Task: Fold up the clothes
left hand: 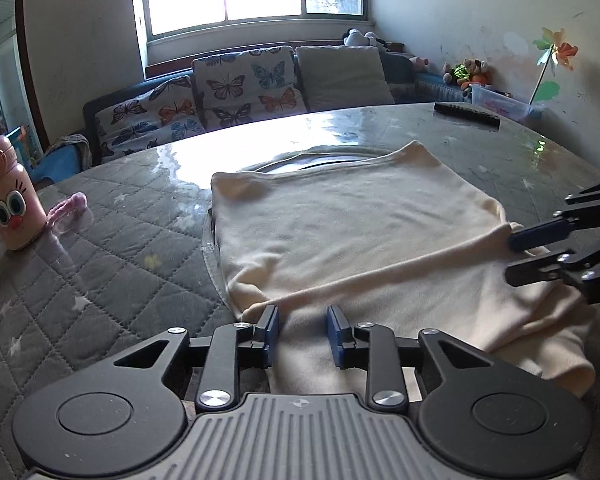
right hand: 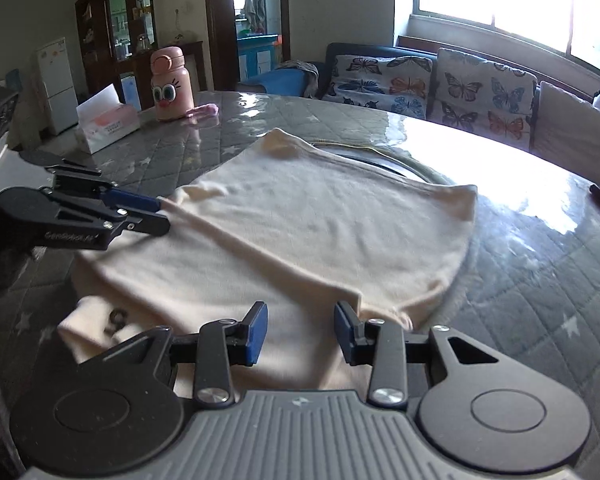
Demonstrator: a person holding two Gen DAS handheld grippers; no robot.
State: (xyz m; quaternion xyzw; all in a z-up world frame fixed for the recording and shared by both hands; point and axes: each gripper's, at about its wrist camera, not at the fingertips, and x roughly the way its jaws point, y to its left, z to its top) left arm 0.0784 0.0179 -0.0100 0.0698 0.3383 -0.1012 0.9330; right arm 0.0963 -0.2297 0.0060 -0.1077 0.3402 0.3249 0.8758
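Both grippers sit low over the near edge of a cream garment (left hand: 352,224) spread on the table. On the left gripper (left hand: 303,330), seen from its own camera, the blue-padded fingers (left hand: 271,328) stand apart with cloth lying between them; its left pad touches the end of a raised fold ridge. On the right gripper (right hand: 301,330) the fingers (right hand: 257,332) are likewise parted, with the fold's other end beside the right pad. Whether either pad actually pinches cloth is hard to judge from these angles, though the jaws look spread rather than clamped.

That ridge runs diagonally across the garment between the two tools. From the right wrist view the left gripper (right hand: 156,208) shows at the garment's left edge, its blue pad at the cloth. From the left wrist view the right gripper (left hand: 516,248) meets the cloth at the right.

The garment covers part of a glass turntable (left hand: 320,160) on the round table (left hand: 112,240), which wears a grey quilted cover under glossy film. Farther off stand a pink cartoon-faced bottle (right hand: 170,84), a tissue box (right hand: 106,122) and a dark remote (left hand: 466,114); beyond lies a sofa with butterfly cushions (left hand: 244,84).
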